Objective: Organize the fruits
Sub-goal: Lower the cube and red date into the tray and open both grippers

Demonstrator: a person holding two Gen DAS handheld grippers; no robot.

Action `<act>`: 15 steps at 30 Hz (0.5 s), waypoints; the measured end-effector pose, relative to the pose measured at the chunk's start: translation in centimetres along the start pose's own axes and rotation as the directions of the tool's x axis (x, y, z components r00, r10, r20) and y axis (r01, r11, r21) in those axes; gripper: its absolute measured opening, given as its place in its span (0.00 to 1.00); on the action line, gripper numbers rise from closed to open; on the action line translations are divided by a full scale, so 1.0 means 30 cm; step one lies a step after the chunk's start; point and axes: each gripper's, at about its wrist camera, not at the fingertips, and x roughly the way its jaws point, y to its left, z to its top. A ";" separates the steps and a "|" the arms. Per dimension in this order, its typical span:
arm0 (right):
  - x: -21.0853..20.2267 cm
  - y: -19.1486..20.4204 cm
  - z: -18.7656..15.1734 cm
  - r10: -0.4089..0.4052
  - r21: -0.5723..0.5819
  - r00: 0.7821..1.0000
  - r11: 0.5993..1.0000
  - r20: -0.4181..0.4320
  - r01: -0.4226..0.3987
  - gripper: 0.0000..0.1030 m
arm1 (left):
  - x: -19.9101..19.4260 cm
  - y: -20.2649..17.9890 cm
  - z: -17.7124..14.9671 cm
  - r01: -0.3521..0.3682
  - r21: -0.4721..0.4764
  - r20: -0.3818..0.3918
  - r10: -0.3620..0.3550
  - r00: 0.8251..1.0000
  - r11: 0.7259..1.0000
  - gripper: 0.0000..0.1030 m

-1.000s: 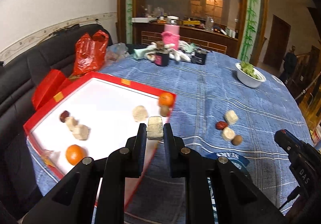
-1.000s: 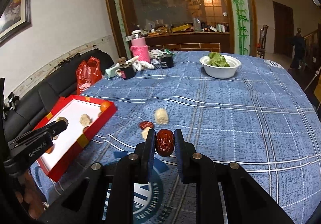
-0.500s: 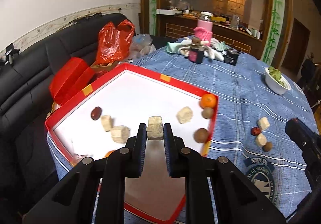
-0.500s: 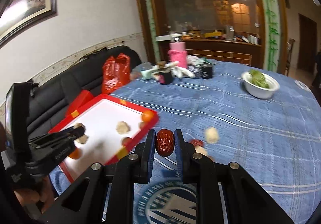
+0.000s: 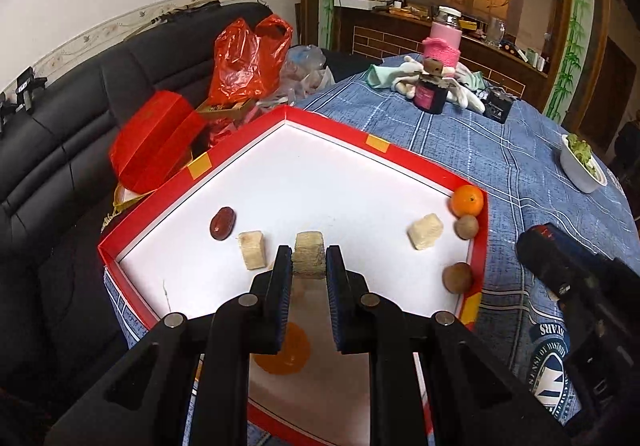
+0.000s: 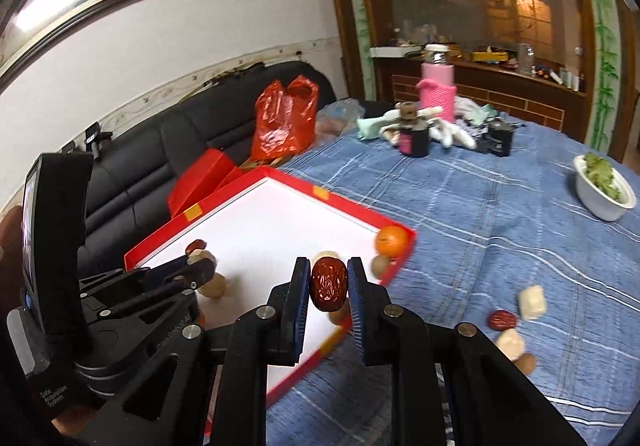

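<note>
My left gripper (image 5: 308, 266) is shut on a pale sugarcane chunk (image 5: 308, 258) and holds it over the white floor of the red-rimmed tray (image 5: 400, 154). In the tray lie a red date (image 5: 223, 223), two more pale chunks (image 5: 252, 249) (image 5: 425, 231), two oranges (image 5: 467, 200) (image 5: 286, 346) and two brown longans (image 5: 466, 226) (image 5: 457, 277). My right gripper (image 6: 329, 282) is shut on a red date (image 6: 328, 285) above the tray's near right edge (image 6: 352, 202). On the cloth to the right lie a date (image 6: 501, 319), two pale chunks (image 6: 531, 302) (image 6: 510, 343) and a longan (image 6: 527, 363).
A white bowl of greens (image 6: 604, 194) stands at the far right. A dark jar (image 5: 431, 94), pink cup (image 5: 442, 46), gloves and a small black box (image 5: 498, 109) sit at the table's back. A red bag (image 5: 244, 58) and red box lid (image 5: 154, 138) rest on the black sofa to the left.
Both grippers have moved left and forward toward the tray. The left one now holds its chunk lower and deeper over the tray; the right one has brought its date to the tray's edge.
</note>
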 end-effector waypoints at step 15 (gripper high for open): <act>0.136 0.042 0.010 0.060 -0.009 0.994 0.998 -0.091 -0.062 0.18 | 0.047 0.046 0.084 -0.051 -0.007 -0.004 0.051 0.999 0.999 0.14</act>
